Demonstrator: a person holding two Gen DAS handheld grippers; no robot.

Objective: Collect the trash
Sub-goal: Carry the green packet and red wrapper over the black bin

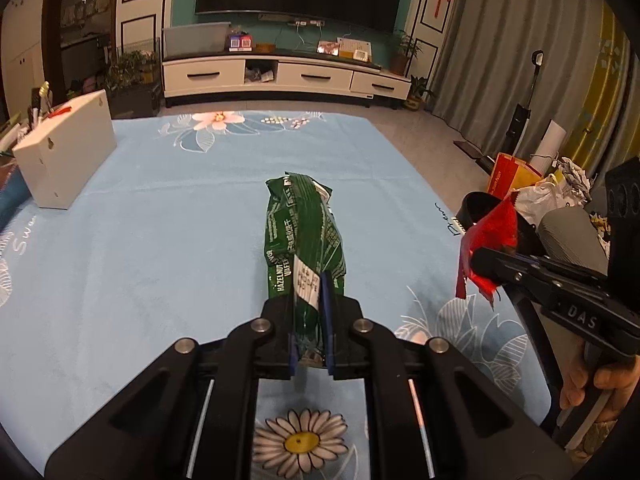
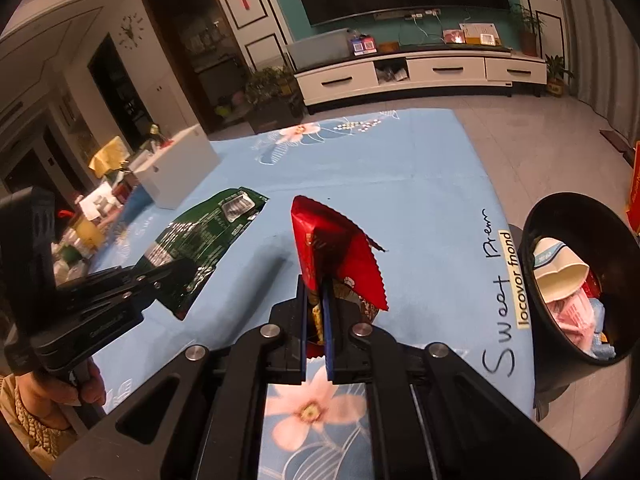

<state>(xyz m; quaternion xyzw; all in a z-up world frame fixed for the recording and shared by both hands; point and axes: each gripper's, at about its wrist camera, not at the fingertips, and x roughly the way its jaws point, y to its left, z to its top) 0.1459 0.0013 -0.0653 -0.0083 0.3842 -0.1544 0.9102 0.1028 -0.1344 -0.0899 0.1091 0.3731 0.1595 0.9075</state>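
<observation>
Bin [image 2: 532,240] cut off by frame edge; red wrapper [image 2: 336,248] base hidden in right tongs [image 2: 316,300].

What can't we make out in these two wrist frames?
- Green wrapper: its near end is hidden between the left tongs in the left wrist view.
- Red wrapper: its printed side is folded away in the right wrist view, and the right tongs cover its lower part.
- Black bin: the right frame edge clips it; the contents lower down are in shadow.
- White box: any label is too small.
</observation>
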